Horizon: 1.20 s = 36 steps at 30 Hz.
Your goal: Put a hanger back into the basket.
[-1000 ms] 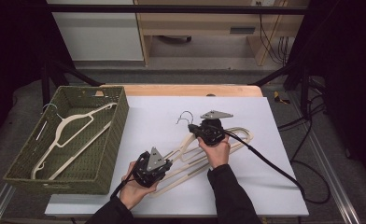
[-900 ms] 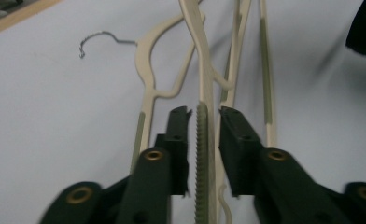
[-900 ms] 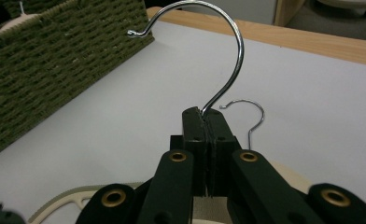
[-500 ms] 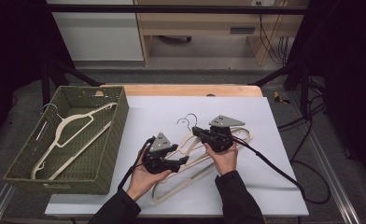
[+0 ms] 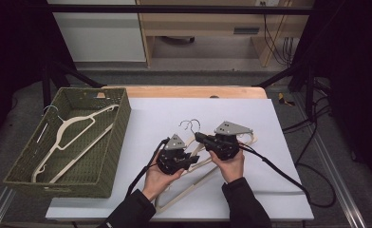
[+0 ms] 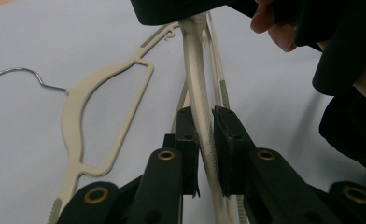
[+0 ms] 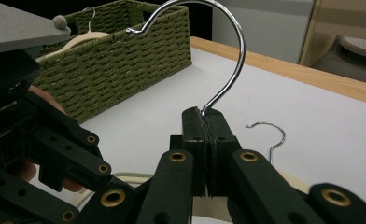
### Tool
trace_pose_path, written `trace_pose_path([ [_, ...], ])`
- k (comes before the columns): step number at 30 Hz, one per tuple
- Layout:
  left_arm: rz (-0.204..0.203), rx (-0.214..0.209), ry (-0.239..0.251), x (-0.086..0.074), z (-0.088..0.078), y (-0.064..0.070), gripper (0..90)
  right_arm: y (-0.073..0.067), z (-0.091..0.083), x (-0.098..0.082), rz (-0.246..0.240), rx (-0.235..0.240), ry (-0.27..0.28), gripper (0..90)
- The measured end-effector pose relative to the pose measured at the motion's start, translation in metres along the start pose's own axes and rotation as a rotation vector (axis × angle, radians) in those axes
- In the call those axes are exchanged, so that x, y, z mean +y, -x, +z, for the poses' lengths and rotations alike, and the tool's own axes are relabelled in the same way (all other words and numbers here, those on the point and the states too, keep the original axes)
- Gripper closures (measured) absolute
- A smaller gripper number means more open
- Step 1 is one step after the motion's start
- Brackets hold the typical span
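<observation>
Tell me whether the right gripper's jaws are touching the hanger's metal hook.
Touching. In the right gripper view, the right gripper is shut on the metal hook, whose shank disappears between the pressed pads.

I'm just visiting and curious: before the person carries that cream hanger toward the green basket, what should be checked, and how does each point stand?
1. Right gripper shut on the held hanger's metal hook: ok.
2. Left gripper shut on the held hanger's arm, after opening and closing again: ok.
3. Held hanger free of the second hanger on the table: cannot tell; their arms overlap.
4. Room in the basket, which already holds a hanger: ok.
5. Cables free of the hangers: cannot tell.
</observation>
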<state>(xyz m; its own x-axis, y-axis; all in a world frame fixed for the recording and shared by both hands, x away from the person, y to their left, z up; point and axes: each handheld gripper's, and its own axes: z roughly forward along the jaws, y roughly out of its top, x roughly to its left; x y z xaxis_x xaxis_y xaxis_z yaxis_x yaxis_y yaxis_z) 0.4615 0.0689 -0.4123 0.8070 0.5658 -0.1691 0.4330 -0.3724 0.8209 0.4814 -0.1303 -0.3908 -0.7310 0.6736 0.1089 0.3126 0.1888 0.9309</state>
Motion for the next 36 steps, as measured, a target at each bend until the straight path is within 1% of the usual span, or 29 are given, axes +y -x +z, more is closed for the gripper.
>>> trace_pose_path([
  [5, -0.029, -0.007, 0.028, -0.002, -0.006, 0.003, 84.7, -0.004, -0.01, 0.002, -0.009, 0.027, 0.018, 87.5],
  [8, -0.019, 0.019, 0.032, -0.002, -0.011, 0.005, 85.0, -0.006, -0.019, 0.003, -0.02, 0.04, 0.027, 83.5],
  [12, -0.024, 0.007, 0.056, 0.0, -0.021, 0.007, 85.4, -0.008, -0.033, 0.002, -0.023, 0.05, 0.046, 74.7],
  [16, 0.01, 0.027, 0.08, 0.006, -0.037, 0.008, 85.4, -0.007, -0.051, -0.002, -0.026, 0.058, 0.083, 64.5],
  [17, 0.018, 0.038, 0.082, 0.007, -0.041, 0.008, 85.4, -0.006, -0.056, -0.003, -0.022, 0.051, 0.088, 61.3],
  [18, 0.024, 0.042, 0.08, 0.009, -0.045, 0.007, 85.4, -0.005, -0.06, -0.004, -0.023, 0.04, 0.091, 58.5],
  [20, 0.033, 0.048, 0.077, 0.013, -0.054, 0.004, 85.4, -0.002, -0.068, -0.008, -0.021, 0.034, 0.096, 52.8],
  [22, 0.034, 0.052, 0.076, 0.016, -0.062, 0.0, 85.4, 0.002, -0.075, -0.013, -0.012, 0.02, 0.101, 48.0],
  [24, 0.037, 0.055, 0.086, 0.019, -0.071, -0.004, 85.4, 0.007, -0.08, -0.019, -0.006, 0.004, 0.098, 42.6],
  [26, 0.04, 0.057, 0.092, 0.022, -0.081, -0.008, 85.4, 0.012, -0.082, -0.024, 0.005, -0.017, 0.089, 36.3],
  [28, 0.05, 0.067, 0.103, 0.025, -0.091, -0.012, 85.4, 0.016, -0.085, -0.029, 0.016, -0.03, 0.087, 30.5],
  [29, 0.055, 0.07, 0.101, 0.027, -0.097, -0.014, 85.4, 0.017, -0.085, -0.031, 0.019, -0.045, 0.083, 27.6],
  [30, 0.061, 0.078, 0.104, 0.029, -0.103, -0.015, 85.4, 0.018, -0.086, -0.033, 0.013, -0.056, 0.079, 26.0],
  [31, 0.066, 0.084, 0.107, 0.03, -0.109, -0.017, 85.4, 0.019, -0.087, -0.034, 0.014, -0.057, 0.074, 24.7],
  [33, 0.068, 0.089, 0.117, 0.034, -0.122, -0.021, 85.3, 0.021, -0.088, -0.038, 0.023, -0.059, 0.069, 20.6],
  [36, 0.082, 0.095, 0.127, 0.041, -0.142, -0.027, 85.4, 0.022, -0.089, -0.041, 0.034, -0.077, 0.053, 15.4],
])
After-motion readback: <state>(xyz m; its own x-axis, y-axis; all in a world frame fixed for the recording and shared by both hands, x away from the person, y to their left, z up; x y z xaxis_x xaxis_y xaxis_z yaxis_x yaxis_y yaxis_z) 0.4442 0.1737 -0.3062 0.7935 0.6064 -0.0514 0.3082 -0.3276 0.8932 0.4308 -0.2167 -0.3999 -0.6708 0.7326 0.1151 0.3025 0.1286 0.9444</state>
